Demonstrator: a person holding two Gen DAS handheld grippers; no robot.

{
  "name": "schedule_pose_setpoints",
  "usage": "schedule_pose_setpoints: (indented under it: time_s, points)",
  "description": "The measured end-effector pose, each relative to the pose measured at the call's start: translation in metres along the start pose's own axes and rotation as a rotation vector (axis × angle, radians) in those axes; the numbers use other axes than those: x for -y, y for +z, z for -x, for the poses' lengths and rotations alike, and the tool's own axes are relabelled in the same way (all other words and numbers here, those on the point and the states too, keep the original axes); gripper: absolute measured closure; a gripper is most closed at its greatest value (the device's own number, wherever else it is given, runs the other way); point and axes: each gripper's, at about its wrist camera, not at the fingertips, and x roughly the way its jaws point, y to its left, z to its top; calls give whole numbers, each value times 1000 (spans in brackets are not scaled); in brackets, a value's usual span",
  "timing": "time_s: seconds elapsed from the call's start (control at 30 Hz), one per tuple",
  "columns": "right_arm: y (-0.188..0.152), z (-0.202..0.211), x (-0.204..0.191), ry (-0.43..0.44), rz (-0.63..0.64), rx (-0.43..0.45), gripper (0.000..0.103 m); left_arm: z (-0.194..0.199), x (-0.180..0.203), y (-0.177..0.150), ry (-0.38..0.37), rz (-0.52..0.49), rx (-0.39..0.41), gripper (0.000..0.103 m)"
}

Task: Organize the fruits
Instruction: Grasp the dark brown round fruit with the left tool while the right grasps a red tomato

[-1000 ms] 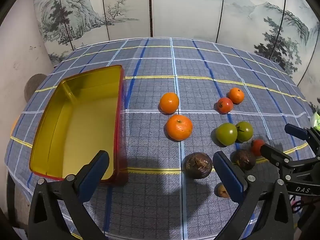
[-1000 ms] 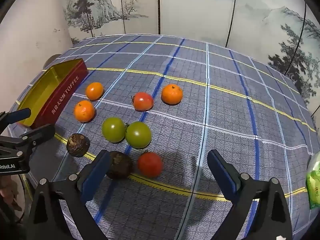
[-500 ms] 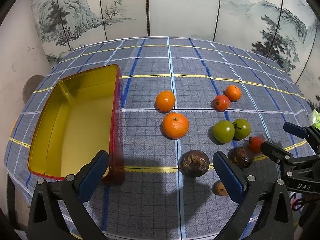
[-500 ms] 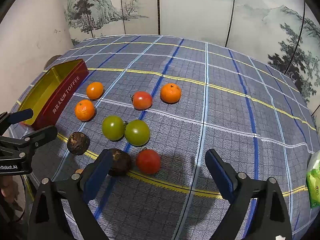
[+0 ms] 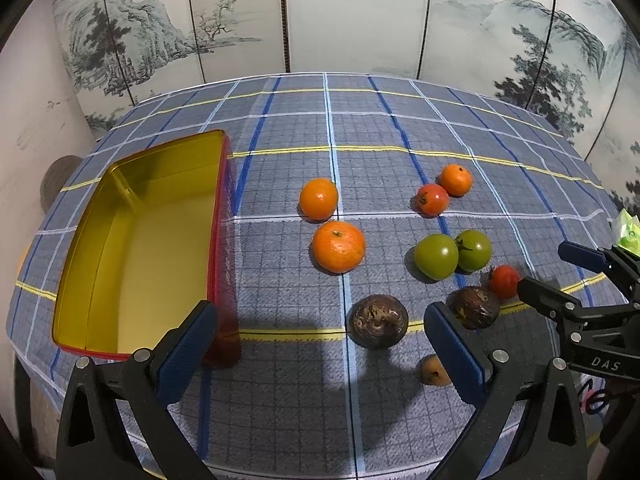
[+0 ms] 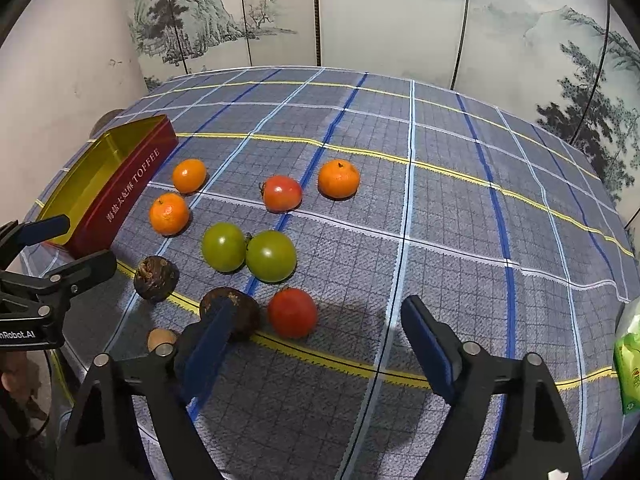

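Note:
An empty red tin with a gold inside (image 5: 152,248) stands at the left of the plaid cloth; it shows too in the right wrist view (image 6: 120,184). Loose fruit lies to its right: oranges (image 5: 339,246), two green tomatoes (image 5: 436,256), red tomatoes (image 6: 292,313), two dark brown fruits (image 5: 378,321) and a small tan one (image 5: 434,370). My left gripper (image 5: 320,348) is open and empty, above the near brown fruit. My right gripper (image 6: 316,344) is open and empty, just before the near red tomato; its left finger (image 6: 208,348) overlaps the other brown fruit (image 6: 232,312).
A green packet (image 6: 628,364) lies at the table's right edge. A painted folding screen (image 5: 360,16) stands behind the table. The cloth's front edge is close beneath both grippers. Each gripper shows at the side of the other's view (image 5: 576,280).
Both grippers have moved slightly forward and lower toward the fruit; the right one now nears the red tomato and brown fruit. Nothing on the table has moved.

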Motion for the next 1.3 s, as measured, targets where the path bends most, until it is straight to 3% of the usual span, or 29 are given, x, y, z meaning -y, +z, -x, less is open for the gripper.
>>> schedule_pose_setpoints:
  time_s: [0.13,0.53,0.67,0.8,1.13,1.3]
  points:
    - [-2,0,1,3,4,-7,25,1,3,-1,-16,-10,15,7]
    - [-9,-14,-1,29,24,-59,50,-4,5,-5,-44,-17,-36,19]
    - [-9,-19,-5,34,39,-68,51,-7,6,-6,-47,-25,-46,23]
    - [-8,-26,-9,44,49,-81,61,-10,7,-7,-59,-28,-63,25]
    - [-8,-37,-9,64,48,-94,67,-17,11,-9,-65,-49,-91,27]
    - [-6,-40,-10,68,60,-85,75,-22,15,-10,-73,-56,-108,29]
